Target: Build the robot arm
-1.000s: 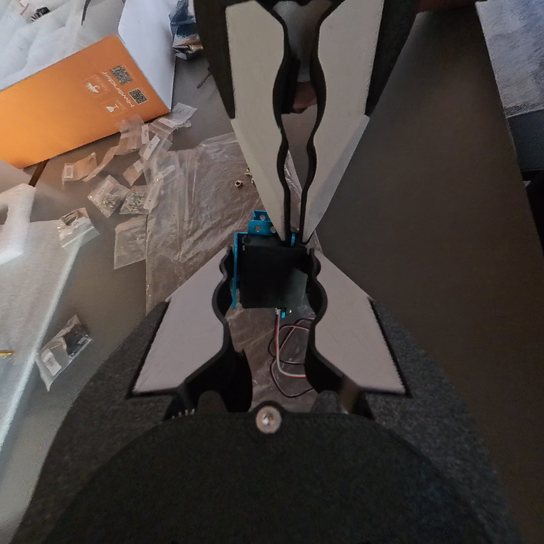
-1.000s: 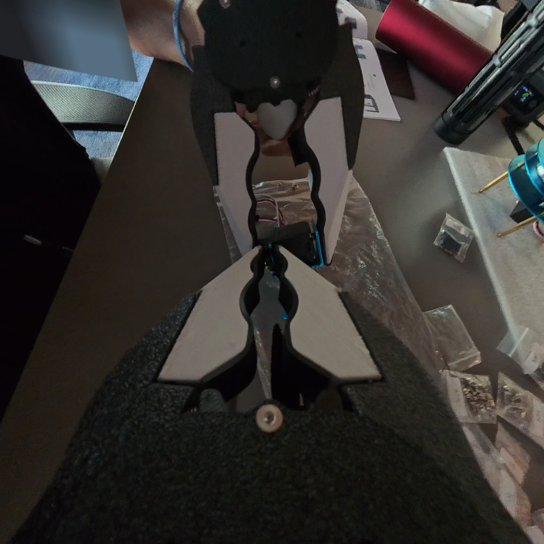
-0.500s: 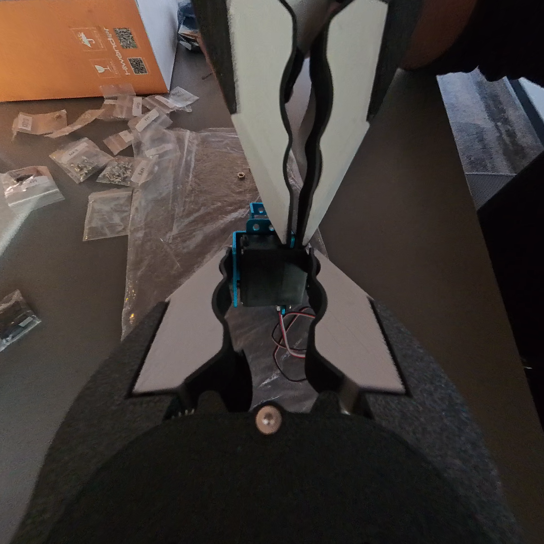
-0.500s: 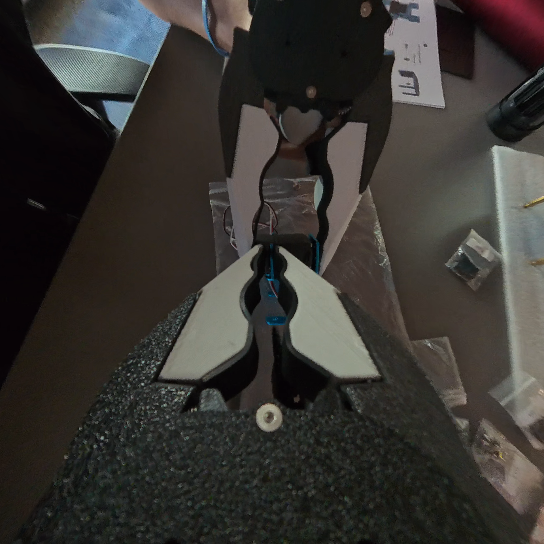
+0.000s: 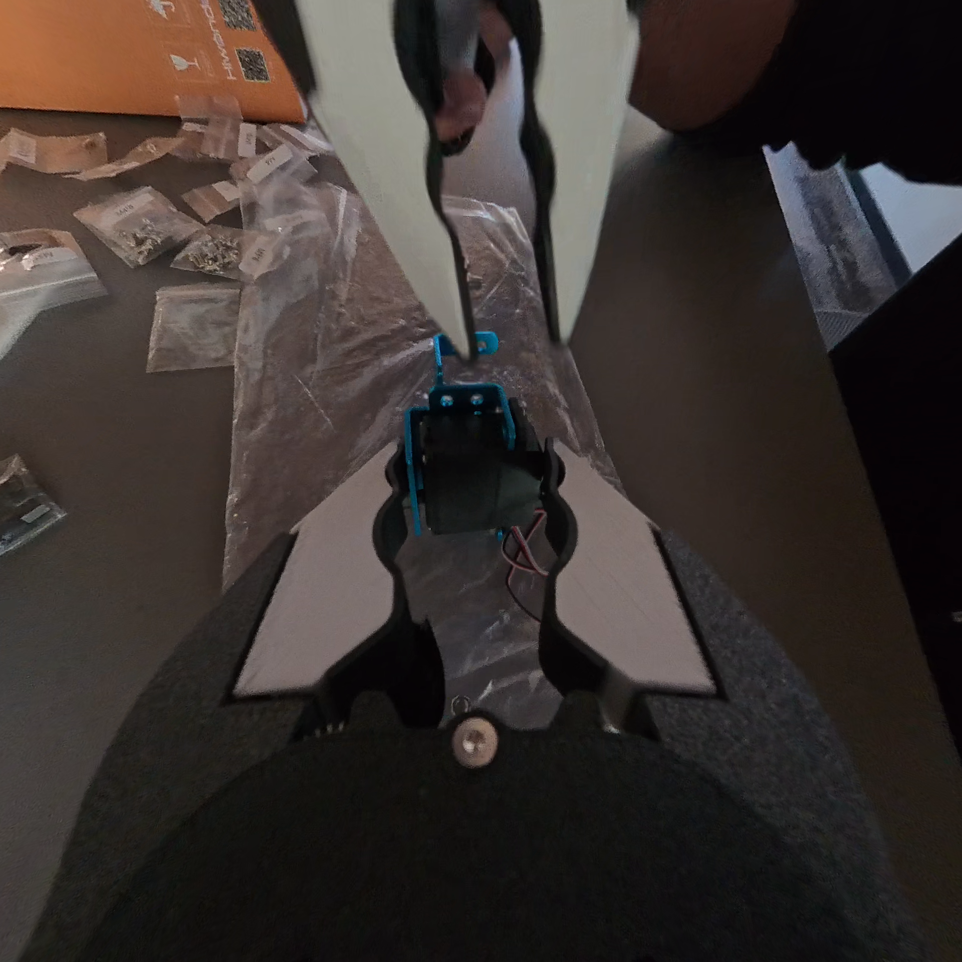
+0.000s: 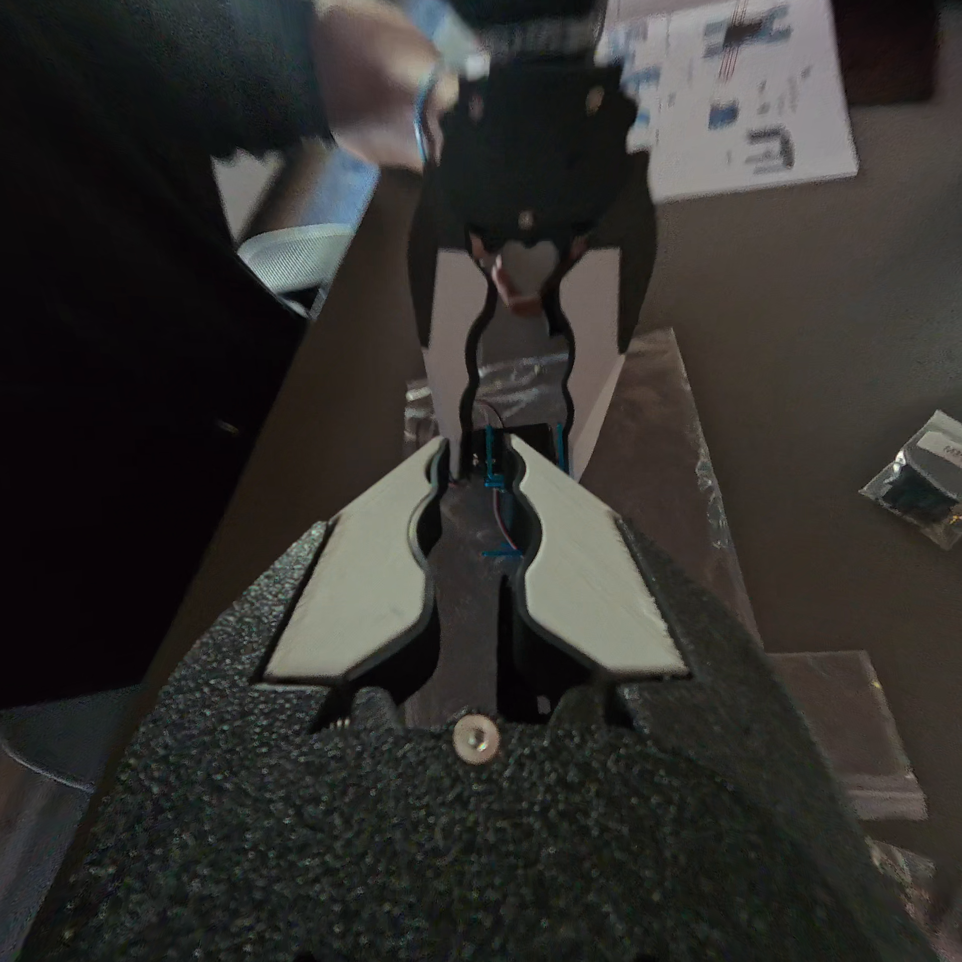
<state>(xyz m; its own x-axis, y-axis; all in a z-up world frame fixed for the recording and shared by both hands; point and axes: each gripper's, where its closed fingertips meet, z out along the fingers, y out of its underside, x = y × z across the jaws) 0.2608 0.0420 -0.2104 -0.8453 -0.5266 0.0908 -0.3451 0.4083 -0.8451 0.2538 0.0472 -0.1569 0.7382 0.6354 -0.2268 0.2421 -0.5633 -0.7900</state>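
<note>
The left claw [image 5: 471,468] pinches the black servo block in its blue metal bracket [image 5: 463,468]; the right claw [image 5: 513,349], spread, touches the bracket's far tab from the opposite side.

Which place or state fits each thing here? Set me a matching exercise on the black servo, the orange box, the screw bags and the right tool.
Things:
1. black servo
2. orange box
3. screw bags
4. right tool

Places or states:
A. scattered left of the clear plastic sheet
B. open, one fingertip at the small blue bracket
C. far left, beyond the bags
D. clamped in the left tool

Pairs: 1-D, 2-C, 3-A, 4-B
</note>
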